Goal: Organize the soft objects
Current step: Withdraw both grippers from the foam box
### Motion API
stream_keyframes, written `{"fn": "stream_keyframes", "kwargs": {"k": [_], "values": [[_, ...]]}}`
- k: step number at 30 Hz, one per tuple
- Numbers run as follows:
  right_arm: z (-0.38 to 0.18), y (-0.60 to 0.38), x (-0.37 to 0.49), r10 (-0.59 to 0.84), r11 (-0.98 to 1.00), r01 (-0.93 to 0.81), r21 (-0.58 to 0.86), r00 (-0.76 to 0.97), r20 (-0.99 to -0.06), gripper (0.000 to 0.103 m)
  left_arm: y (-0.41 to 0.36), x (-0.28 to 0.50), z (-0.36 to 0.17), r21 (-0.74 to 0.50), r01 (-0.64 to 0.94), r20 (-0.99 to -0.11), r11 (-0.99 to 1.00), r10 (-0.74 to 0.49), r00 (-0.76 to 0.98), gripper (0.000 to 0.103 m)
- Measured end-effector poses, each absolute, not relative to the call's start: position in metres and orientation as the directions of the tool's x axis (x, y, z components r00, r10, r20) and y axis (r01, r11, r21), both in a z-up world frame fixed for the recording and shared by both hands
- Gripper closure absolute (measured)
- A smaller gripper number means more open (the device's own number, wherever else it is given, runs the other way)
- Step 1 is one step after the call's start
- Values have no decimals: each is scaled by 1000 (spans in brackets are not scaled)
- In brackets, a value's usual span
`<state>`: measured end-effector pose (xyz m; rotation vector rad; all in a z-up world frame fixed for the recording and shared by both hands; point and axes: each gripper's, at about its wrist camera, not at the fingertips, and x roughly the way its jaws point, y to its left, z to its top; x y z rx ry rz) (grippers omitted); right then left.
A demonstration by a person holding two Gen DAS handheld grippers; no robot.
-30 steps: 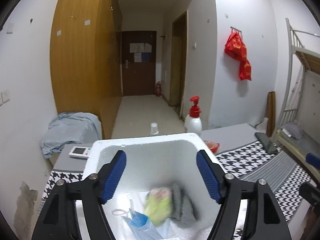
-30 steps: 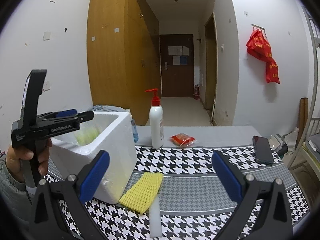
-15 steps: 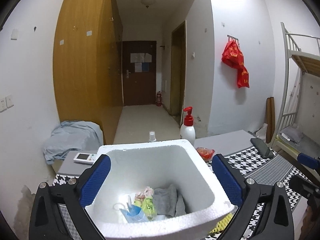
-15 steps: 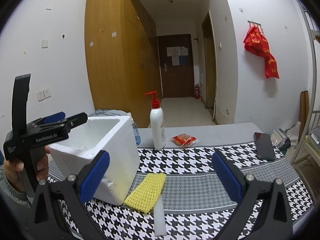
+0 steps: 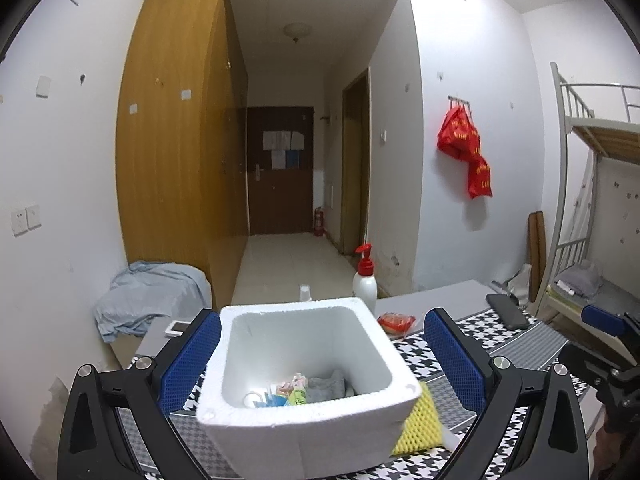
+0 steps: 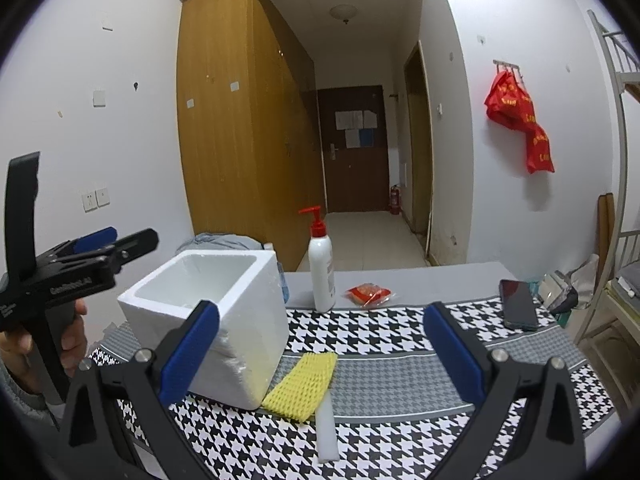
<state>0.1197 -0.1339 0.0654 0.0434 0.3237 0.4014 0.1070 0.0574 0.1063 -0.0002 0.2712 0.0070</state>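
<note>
My left claw (image 5: 320, 356): spread wide, empty, above white foam box (image 5: 304, 412) holding deposited soft items. My right claw (image 6: 320, 352): wide, empty. Next, likely: yellow foam net sleeve (image 6: 303, 385), on counter touching box; needs light pinch.

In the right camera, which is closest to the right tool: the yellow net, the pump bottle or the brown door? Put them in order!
From the right tool:
1. Yellow net, on the cloth beside the foam box.
2. Pump bottle, upright behind it.
3. Brown door, down the hallway.
</note>
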Motion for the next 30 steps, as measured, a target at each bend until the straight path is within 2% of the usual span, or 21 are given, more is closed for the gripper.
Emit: {"fn": "stream_keyframes", "kwargs": {"k": [18,30], "values": [[87,-139,61,389,921,-385,56,900,-197,0,41,29,125,39,40,-168,998,-32,985,1],[81,-138,31,379,923,-384,-10,914,-147,0,38,0,109,53,44,-124,998,-37,992,1]]}}
